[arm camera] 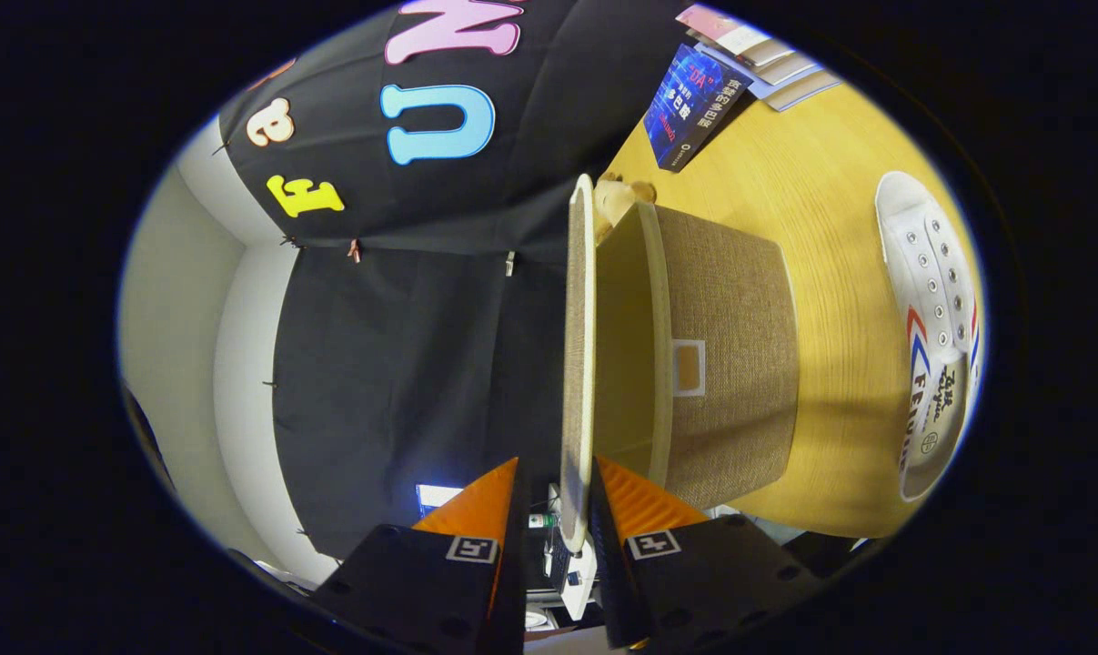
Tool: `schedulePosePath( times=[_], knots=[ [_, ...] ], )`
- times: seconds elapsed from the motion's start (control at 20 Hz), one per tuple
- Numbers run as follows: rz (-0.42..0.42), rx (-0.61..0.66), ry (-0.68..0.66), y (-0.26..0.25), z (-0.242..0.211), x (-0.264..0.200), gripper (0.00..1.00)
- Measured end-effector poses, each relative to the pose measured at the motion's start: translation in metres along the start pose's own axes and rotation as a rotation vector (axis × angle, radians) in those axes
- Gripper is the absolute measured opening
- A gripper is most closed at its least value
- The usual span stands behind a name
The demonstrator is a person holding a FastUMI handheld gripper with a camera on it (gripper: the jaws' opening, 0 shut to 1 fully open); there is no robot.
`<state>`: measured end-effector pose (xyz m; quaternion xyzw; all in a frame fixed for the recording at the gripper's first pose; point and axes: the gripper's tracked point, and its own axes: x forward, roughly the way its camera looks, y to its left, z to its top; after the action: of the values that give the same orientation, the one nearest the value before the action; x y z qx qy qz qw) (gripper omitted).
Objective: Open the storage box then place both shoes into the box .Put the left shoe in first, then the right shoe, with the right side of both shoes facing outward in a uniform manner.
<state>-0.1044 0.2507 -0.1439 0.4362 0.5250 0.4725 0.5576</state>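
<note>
The view is rolled sideways. The storage box (pixel 735 364), brown woven fabric with a cream rim and a small label window, stands on the wooden table (pixel 812 191). Its lid (pixel 578 346) is raised on edge, clear of the box mouth, and the tan inside of the box shows. My gripper (pixel 558 464) is shut on the lid's near edge, with one orange finger (pixel 485 500) on each side of it. A white canvas shoe (pixel 935 318) with red and blue stripes lies on the table beyond the box, sole side away from it.
A blue booklet (pixel 699 105) and several light pamphlets (pixel 758 50) lie at the table's far end. A small plush toy (pixel 619 196) peeks out behind the box. Black cloth wall stands on the lid's other side.
</note>
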Motion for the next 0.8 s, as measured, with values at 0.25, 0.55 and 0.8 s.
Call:
schedulePosePath(
  times=[0.25,0.55,0.8],
  knots=[
    [-0.1,0.013,-0.007,-0.011,0.002,0.009,0.17],
    [-0.143,-0.045,-0.041,-0.005,0.0,0.016,0.05],
    [-0.139,-0.055,-0.048,0.034,0.002,0.019,0.05]
  ],
)
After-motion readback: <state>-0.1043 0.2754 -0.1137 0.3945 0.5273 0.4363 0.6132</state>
